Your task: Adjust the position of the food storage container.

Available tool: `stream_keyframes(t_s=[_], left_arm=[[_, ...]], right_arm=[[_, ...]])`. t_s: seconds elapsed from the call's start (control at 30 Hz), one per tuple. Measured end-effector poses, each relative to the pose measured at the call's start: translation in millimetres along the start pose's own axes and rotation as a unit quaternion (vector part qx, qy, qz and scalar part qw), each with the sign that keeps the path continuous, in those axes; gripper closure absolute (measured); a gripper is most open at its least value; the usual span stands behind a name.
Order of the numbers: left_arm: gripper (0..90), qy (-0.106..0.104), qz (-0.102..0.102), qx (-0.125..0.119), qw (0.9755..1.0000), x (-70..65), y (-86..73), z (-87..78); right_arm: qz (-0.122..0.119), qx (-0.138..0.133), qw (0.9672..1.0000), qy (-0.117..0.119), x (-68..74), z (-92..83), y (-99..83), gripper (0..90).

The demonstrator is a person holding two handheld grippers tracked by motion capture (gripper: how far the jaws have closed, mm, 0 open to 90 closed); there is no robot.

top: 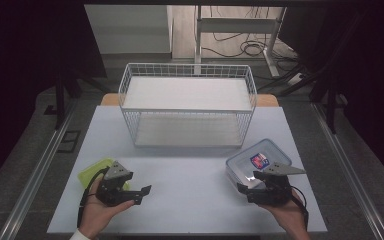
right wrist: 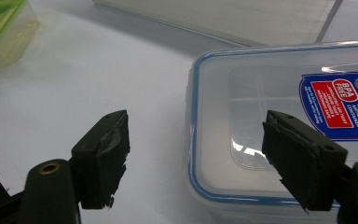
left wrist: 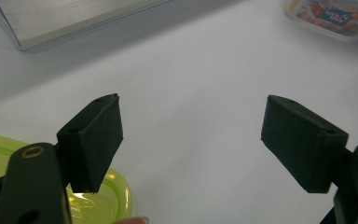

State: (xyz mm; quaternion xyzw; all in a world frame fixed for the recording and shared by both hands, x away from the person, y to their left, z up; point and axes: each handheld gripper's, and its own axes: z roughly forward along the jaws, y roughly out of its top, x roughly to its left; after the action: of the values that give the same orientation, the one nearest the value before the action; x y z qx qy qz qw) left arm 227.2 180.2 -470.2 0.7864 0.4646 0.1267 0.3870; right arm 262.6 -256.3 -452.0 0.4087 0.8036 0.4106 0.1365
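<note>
A clear box with a blue-rimmed lid and a red and blue label (top: pixel 258 161) (right wrist: pixel 261 93) sits at the table's right front. My right gripper (top: pixel 247 181) (right wrist: pixel 196 121) is open at its near corner; one jaw hangs over the lid, the other over bare table. A lime-green lidded container (top: pixel 94 170) (left wrist: pixel 114 193) lies at the left front. My left gripper (top: pixel 139 195) (left wrist: pixel 193 105) is open just right of it, over bare table, with nothing between its jaws. The clear box (left wrist: pixel 331 16) lies far ahead of it.
A white wire basket with two shelves (top: pixel 187 107) (left wrist: pixel 74 18) (right wrist: pixel 223 18) stands at the back middle of the white table (top: pixel 185 185). The green container (right wrist: pixel 0 18) lies far off in the right gripper view. Desk legs and cables sit on the floor beyond.
</note>
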Motion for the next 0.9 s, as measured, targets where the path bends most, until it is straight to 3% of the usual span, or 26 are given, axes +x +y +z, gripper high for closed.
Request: stream_keyframes(t_s=[0.5, 0.9], left_arm=[[19.3, 0.002, -0.001, 0.003, 1.0, 1.0, 1.4, -2.0], [18.7, -0.013, -0.002, 0.007, 0.9999, -3.4, 4.8, -0.5]], right_arm=[[0.009, 0.0, 0.9999, -0.008, -6.3, -7.1, 1.1, 25.5], [0.031, -0.007, 0.9993, -0.019, -26.8, -12.9, 14.8, 28.6]])
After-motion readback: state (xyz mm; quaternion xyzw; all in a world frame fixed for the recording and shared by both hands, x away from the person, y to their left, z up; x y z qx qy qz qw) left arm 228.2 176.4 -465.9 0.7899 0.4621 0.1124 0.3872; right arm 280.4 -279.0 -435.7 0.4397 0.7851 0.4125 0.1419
